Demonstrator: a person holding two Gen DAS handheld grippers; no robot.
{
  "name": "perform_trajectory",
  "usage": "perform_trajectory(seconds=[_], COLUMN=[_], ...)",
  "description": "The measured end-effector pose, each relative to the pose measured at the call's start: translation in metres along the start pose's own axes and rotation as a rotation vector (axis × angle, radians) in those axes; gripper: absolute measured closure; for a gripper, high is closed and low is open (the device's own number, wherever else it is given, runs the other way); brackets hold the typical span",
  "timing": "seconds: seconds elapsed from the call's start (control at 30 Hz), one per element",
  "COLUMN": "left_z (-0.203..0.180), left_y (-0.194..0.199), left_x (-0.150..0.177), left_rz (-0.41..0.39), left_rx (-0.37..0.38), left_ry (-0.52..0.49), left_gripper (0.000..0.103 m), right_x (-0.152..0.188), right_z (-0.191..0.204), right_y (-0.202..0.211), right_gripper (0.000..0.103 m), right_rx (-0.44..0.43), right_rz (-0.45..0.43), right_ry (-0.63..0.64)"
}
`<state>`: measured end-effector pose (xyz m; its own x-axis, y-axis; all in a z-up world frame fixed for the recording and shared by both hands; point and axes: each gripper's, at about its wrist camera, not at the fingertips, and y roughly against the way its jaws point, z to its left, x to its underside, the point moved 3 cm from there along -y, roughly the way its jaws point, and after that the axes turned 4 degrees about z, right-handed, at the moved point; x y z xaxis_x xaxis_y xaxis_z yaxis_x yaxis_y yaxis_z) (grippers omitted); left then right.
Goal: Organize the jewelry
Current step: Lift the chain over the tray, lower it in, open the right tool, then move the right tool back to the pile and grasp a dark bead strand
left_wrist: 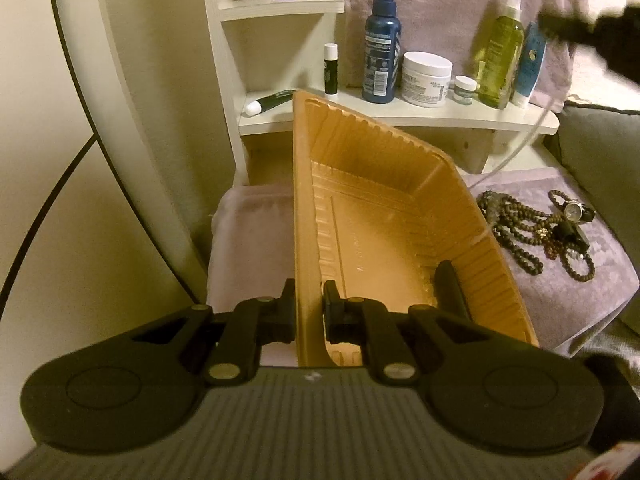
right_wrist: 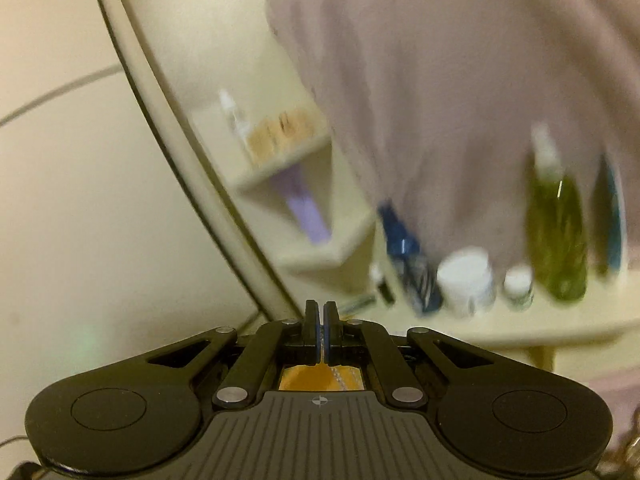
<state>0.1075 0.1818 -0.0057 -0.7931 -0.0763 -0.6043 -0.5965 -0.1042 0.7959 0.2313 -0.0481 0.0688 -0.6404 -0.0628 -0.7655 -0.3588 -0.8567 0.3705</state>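
Left gripper (left_wrist: 309, 304) is clamped on the near-left rim of the orange plastic tray (left_wrist: 384, 216), one finger outside the wall, one inside; the tray is empty and sits tilted on the lavender towel (left_wrist: 560, 292). Jewelry pile (left_wrist: 536, 228) (dark bead necklaces tangled with a small wristwatch (left_wrist: 574, 210)) lies on the towel just right of the tray, outside it, not touching the left gripper. Right gripper (right_wrist: 321, 312) has its jaws pressed together with no object visible between the tips; right wrist view is motion-blurred, pointing toward the shelf, with a sliver of orange showing below the fingers. In the left wrist view, a dark blurred shape at top right looks like the right gripper, can't confirm. White shelf (left_wrist: 400, 114) behind the tray carries a blue spray bottle (left_wrist: 382, 44), white jar (left_wrist: 426, 78), a smaller jar (left_wrist: 465, 89), green bottle (left_wrist: 500, 52), teal tube (left_wrist: 530, 64), and a lip balm stick (left_wrist: 330, 69).
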Motion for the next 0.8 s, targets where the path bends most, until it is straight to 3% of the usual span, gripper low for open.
perform_trajectory(seconds=[0.3,0.5,0.57,0.6,0.63,0.67,0.8], left_z=[-0.001,-0.001,-0.001,-0.001,-0.001,-0.001,-0.001], left_y=[0.000,0.000,0.000,0.000,0.000,0.000,0.000], left_x=[0.000,0.001,0.000,0.000,0.000,0.000,-0.001], left_rz=[0.000,0.002,0.002,0.002,0.003,0.003,0.002], left_rx=[0.002,-0.002,-0.002,-0.002,-0.002,-0.002,-0.002], left_ry=[-0.001,0.000,0.001,0.002,0.001,0.001,0.001], left_gripper=[0.092,0.092,0.092,0.092,0.092,0.092,0.092], right_x=[0.081,0.113,0.118,0.119,0.120,0.119,0.115], right_z=[-0.026,-0.026,-0.030,-0.032,-0.033,-0.034,-0.044], right_y=[-0.053,-0.058,-0.053,-0.050,-0.045,-0.038,-0.004], right_gripper=[0.101,0.101,0.094,0.076,0.048,0.040,0.039], right_rx=[0.032,0.071,0.088,0.094,0.104,0.109,0.180], right_rz=[0.235,0.288,0.283,0.274,0.263,0.244,0.157], right_ry=[-0.035,0.004,-0.014,-0.024,-0.031,-0.038,-0.053])
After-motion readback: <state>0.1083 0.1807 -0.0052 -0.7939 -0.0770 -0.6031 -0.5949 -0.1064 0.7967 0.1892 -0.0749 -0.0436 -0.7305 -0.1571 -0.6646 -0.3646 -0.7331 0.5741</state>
